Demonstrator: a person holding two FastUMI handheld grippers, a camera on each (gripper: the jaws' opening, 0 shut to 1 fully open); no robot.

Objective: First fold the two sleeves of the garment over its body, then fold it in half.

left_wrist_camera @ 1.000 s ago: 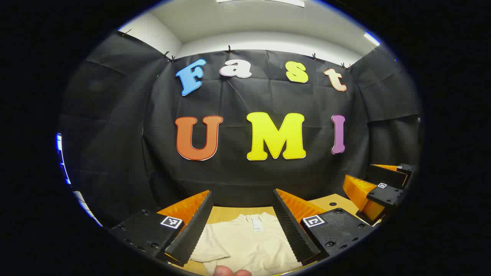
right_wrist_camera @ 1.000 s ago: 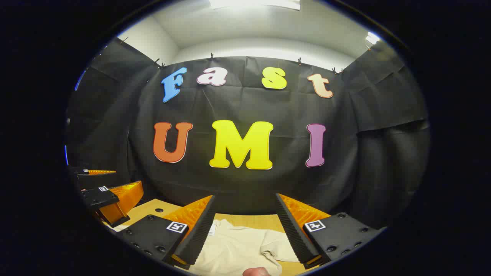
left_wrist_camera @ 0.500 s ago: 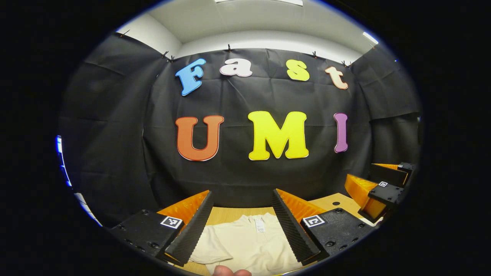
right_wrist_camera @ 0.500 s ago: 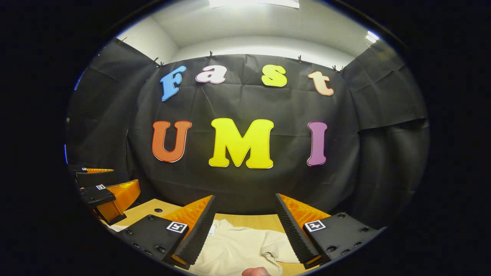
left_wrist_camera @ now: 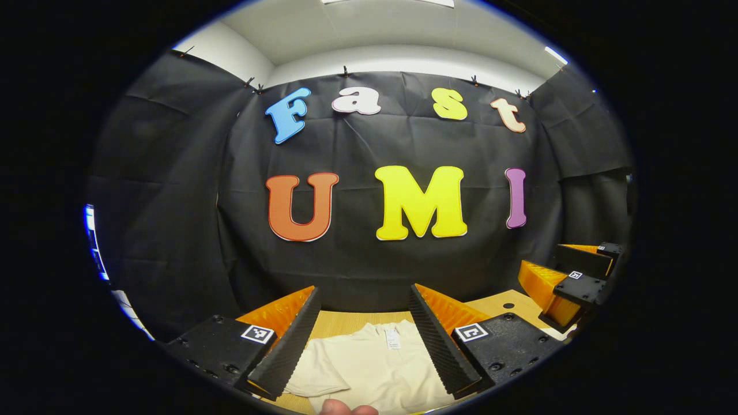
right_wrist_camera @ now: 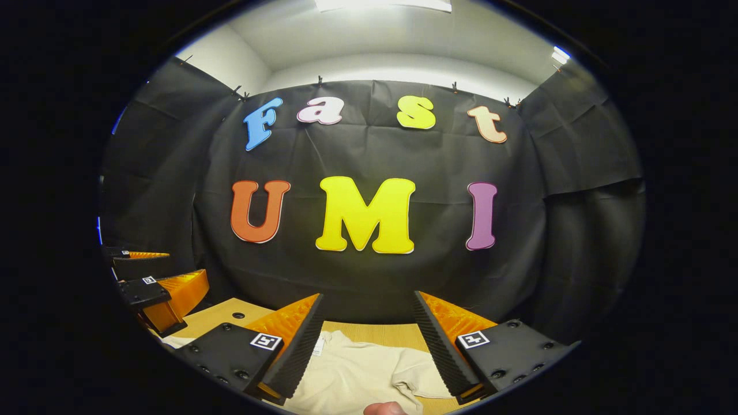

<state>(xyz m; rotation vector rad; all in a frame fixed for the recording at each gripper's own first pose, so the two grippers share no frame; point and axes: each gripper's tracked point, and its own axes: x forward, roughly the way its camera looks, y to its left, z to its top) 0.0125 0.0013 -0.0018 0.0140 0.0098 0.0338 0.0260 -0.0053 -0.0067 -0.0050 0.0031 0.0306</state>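
A cream short-sleeved garment (left_wrist_camera: 375,369) lies flat on the wooden table (left_wrist_camera: 340,321), collar and neck tag toward the wall. In the left gripper view my left gripper (left_wrist_camera: 363,300) hovers open above it, nothing between the fingers; one sleeve (left_wrist_camera: 314,369) spreads out beside the left finger. The right gripper (left_wrist_camera: 568,271) hangs open at the right edge of that view. In the right gripper view my right gripper (right_wrist_camera: 369,302) is open above the garment (right_wrist_camera: 357,374), whose other sleeve (right_wrist_camera: 421,374) lies by the right finger. The left gripper (right_wrist_camera: 155,276) appears open at far left.
The black cloth wall stands close behind the table's far edge. The table top (right_wrist_camera: 225,317) has a small round hole (right_wrist_camera: 238,315) near its back. A fingertip (left_wrist_camera: 346,409) shows at the bottom of the left gripper view, and another (right_wrist_camera: 383,408) in the right gripper view.
Both cameras drifted only slightly; the wall shifted a little in each view. The garment lies as before and both grippers stayed open.
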